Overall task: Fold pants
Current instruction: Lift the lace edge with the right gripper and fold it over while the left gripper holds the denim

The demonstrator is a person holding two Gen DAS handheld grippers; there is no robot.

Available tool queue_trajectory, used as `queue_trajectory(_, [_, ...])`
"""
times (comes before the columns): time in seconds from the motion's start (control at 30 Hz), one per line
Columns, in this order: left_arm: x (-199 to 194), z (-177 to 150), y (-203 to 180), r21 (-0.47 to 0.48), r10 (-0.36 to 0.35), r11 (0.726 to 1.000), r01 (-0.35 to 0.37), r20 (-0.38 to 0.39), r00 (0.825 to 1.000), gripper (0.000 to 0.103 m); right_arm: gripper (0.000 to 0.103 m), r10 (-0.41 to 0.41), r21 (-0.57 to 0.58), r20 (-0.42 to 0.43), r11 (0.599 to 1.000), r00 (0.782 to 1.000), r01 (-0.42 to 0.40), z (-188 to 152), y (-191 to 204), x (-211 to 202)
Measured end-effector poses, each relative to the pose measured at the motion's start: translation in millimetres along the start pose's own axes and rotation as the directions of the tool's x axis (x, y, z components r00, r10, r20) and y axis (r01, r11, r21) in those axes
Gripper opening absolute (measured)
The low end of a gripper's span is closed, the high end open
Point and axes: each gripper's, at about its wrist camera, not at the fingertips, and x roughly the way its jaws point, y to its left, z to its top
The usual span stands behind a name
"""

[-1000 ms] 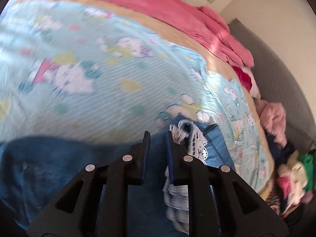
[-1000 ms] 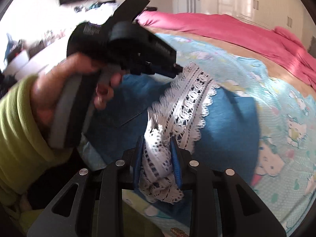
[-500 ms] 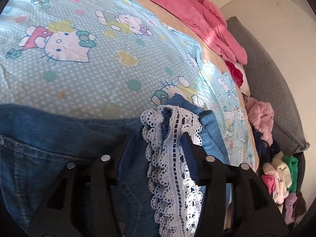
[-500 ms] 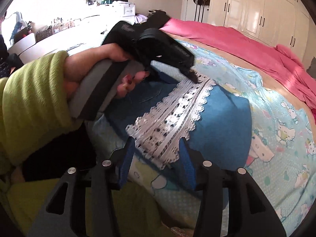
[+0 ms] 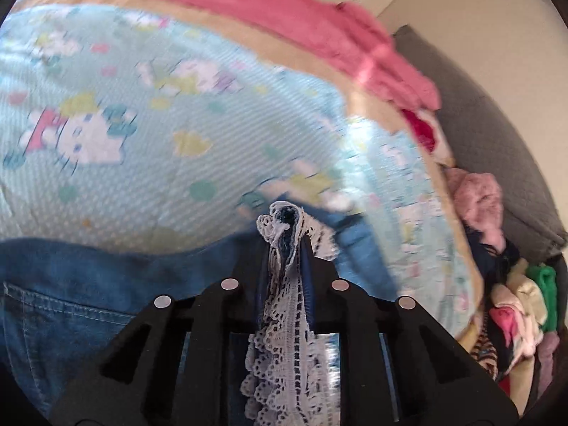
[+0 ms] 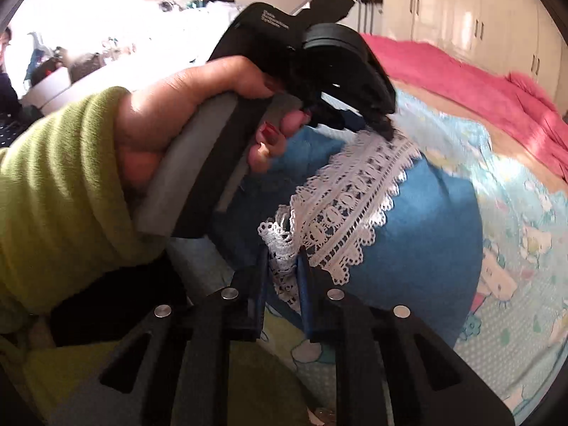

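Note:
Blue denim pants (image 5: 81,294) with a white lace hem (image 5: 284,319) lie on the bed. My left gripper (image 5: 285,248) is shut on one end of the lace hem. My right gripper (image 6: 282,259) is shut on the other end of the lace hem (image 6: 348,206), with the blue denim leg (image 6: 426,241) behind it. The left gripper (image 6: 385,131), held by a hand in a green sleeve, also shows in the right wrist view, pinching the far end of the lace.
The bed has a light blue cartoon-print sheet (image 5: 177,113) and a pink blanket (image 5: 284,10) at the far side. A pile of clothes (image 5: 511,301) lies by a grey sofa (image 5: 497,124) to the right. White wardrobes (image 6: 479,17) stand behind the bed.
Both grippers were open around the lace hem half a second ago and have now closed on it. The lace is bunched between each pair of fingers and lifted slightly.

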Motion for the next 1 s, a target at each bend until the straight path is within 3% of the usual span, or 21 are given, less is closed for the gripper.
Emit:
queue_trajectory(0.1, [-7.3, 2.8, -2.6, 0.048, 0.034, 0.998, -0.036, 0.030, 0.999, 0.010, 0.015, 0.002, -0.038, 0.007, 0.999, 1.000, -0.002, 5.6, 8.2, 4.0])
queue_trajectory(0.27, [9.4, -5.4, 31.2, -0.030, 0.093, 0.995, -0.094, -0.034, 0.995, 0.012, 0.016, 0.013, -0.055, -0.079, 0.998, 0.997, -0.017, 7.8, 16.4, 32.6])
queue_trajectory(0.33, [14.6, -8.8, 38.0, -0.047, 0.089, 0.995, -0.091, -0.047, 0.995, 0.014, 0.021, 0.022, -0.057, -0.085, 0.998, 0.996, -0.027, 5.8, 19.0, 35.4])
queue_trajectory(0.47, [7.7, -6.9, 35.7, -0.034, 0.076, 0.996, -0.077, -0.035, 0.997, 0.018, 0.026, 0.104, 0.010, -0.041, 0.995, 0.994, -0.104, 8.9, 6.8, 18.4])
queue_trajectory(0.5, [2.9, -7.3, 35.8, -0.033, 0.073, 0.997, -0.074, -0.030, 0.997, 0.020, 0.032, 0.125, 0.036, -0.024, 0.992, 0.992, -0.124, 9.0, 0.4, 11.7])
queue_trajectory(0.6, [-13.3, -10.7, 36.6, -0.026, 0.087, 0.996, -0.088, -0.014, 0.996, 0.020, 0.039, 0.100, 0.106, 0.030, 0.989, 0.995, -0.103, 7.2, -25.4, -10.6])
queue_trajectory(0.8, [-50.8, -30.5, 17.1, 0.080, 0.151, 0.985, -0.153, 0.024, 0.988, 0.020, 0.039, -0.026, 0.217, 0.019, 0.976, 0.999, 0.022, -8.1, -73.7, -26.4])
queue_trajectory(1.0, [-56.0, -73.9, -21.2, 0.260, 0.164, 0.954, -0.152, -0.027, 0.986, 0.018, 0.039, -0.035, 0.234, 0.005, 0.972, 0.999, 0.033, -18.6, -91.6, -21.1])
